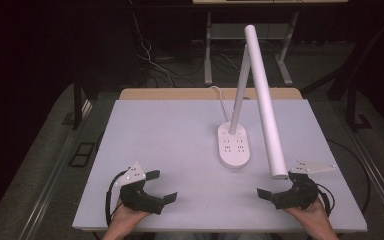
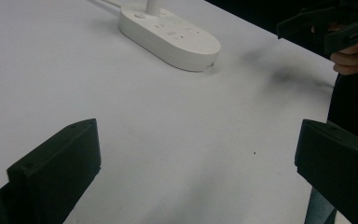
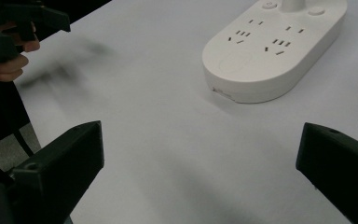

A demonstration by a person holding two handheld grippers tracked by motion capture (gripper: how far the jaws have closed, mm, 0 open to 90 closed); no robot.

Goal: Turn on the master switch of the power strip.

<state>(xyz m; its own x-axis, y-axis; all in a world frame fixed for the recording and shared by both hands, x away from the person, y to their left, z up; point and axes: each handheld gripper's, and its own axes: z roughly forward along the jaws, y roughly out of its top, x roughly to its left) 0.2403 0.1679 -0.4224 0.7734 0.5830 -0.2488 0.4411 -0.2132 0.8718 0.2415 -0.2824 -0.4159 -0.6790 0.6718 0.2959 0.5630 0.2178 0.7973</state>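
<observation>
My left gripper (image 1: 164,186) sits at the table's (image 1: 170,135) near left, my right gripper (image 1: 275,186) near right. The lamp (image 1: 234,146) stands between and beyond them, its head (image 1: 265,100) over the right gripper.

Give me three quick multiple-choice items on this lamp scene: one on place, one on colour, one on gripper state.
1. Where does the lamp base stand on the table?
A. right of centre
B. at the far left corner
C. at the near edge, between the hands

2. What colour is the lamp head?
A. black
B. white
C. red

3. How do the jaws of the left gripper stand?
A. shut on the lamp's cord
B. shut on nothing
C. open, with nothing between them

Key: 1 A, the high view shows the base right of the table's middle. 2 B, the long tube is white like the base. 3 C, the left gripper view shows both jaws wide apart over bare table.
</observation>
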